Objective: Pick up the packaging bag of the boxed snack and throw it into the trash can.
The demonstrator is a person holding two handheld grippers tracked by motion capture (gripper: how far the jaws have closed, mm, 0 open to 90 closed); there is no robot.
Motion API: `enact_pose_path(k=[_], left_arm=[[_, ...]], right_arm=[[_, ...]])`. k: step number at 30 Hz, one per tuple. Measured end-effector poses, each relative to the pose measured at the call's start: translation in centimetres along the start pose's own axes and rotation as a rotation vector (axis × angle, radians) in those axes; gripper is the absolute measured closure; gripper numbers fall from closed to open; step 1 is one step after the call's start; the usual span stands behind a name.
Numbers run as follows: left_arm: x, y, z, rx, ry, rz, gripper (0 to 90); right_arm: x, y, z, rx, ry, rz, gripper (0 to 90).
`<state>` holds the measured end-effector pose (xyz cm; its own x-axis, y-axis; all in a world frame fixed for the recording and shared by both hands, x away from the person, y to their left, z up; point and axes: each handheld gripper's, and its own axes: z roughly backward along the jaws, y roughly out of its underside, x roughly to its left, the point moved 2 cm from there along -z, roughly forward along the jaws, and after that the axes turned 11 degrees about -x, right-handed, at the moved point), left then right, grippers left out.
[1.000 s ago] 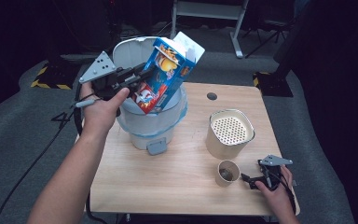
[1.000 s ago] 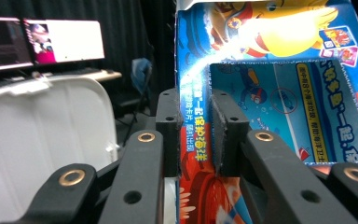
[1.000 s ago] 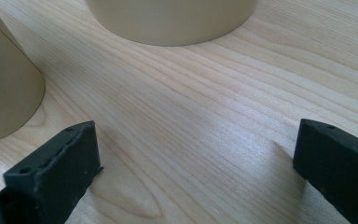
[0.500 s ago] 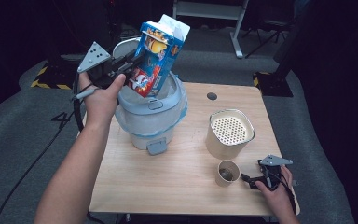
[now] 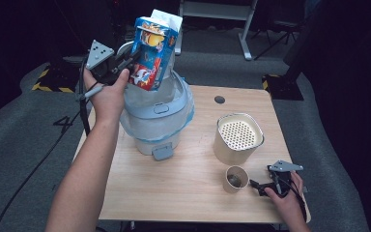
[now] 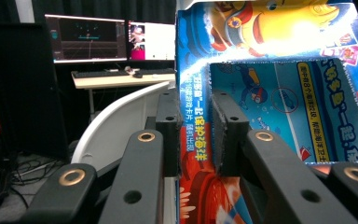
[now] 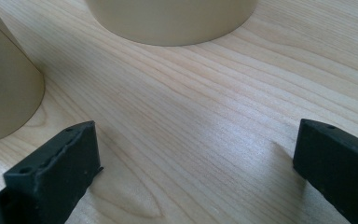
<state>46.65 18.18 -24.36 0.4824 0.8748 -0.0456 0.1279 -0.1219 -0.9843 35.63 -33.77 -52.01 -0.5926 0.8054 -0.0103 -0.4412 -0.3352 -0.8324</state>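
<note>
A blue printed carton (image 5: 152,53) with its top flaps open hangs tilted over the far rim of the pale grey bin (image 5: 157,116), which has a clear liner. My left gripper (image 5: 125,63) is shut on the carton's side edge; in the left gripper view the carton (image 6: 279,93) sits pinched between the pads of that gripper (image 6: 196,126). My right gripper (image 5: 258,185) rests on the table at the front right, open, with nothing between its fingers. In the right gripper view, bare wood lies between the jaws of the right gripper (image 7: 196,163).
A small beige cup (image 5: 235,179) stands just left of the right gripper, with a larger beige canister (image 5: 238,137) with a perforated top behind it. The bin's white lid (image 6: 121,116) stands raised. A cable hole (image 5: 219,99) marks the wooden table (image 5: 183,193). Dark floor surrounds the table.
The left hand has carried the carton toward the far left, over the bin's back rim, and the carton now stands more upright. The right hand has stayed put.
</note>
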Motion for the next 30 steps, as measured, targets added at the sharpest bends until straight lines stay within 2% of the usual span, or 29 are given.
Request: enact_pose_path(k=[7,10,13,17,25,28,30], left_arm=[[-0.2,0.6,-0.4,0.042,-0.017,-0.007,75.5],[-0.1,0.9,-0.7,0.064,-0.002,0.039,75.0],[0.1,1.2,-0.9,0.108,-0.004,0.061,72.8],[0.0,1.8,-1.1,0.159,-0.009,0.026,68.2],[0.0,2.5,-1.2,0.217,0.004,0.016,69.5],[-0.3,2.8,-1.4,0.247,0.019,0.024,67.2],[-0.5,3.1,-1.5,0.279,0.030,0.010,64.8]], right_arm=[[0.0,0.0,0.0,0.000,0.000,0.000,0.6],[0.0,0.0,0.0,0.000,0.000,0.000,0.6],[0.0,0.0,0.0,0.000,0.000,0.000,0.6],[0.0,0.0,0.0,0.000,0.000,0.000,0.6],[0.0,0.0,0.0,0.000,0.000,0.000,0.6],[0.0,0.0,0.0,0.000,0.000,0.000,0.6],[0.0,0.0,0.0,0.000,0.000,0.000,0.6]])
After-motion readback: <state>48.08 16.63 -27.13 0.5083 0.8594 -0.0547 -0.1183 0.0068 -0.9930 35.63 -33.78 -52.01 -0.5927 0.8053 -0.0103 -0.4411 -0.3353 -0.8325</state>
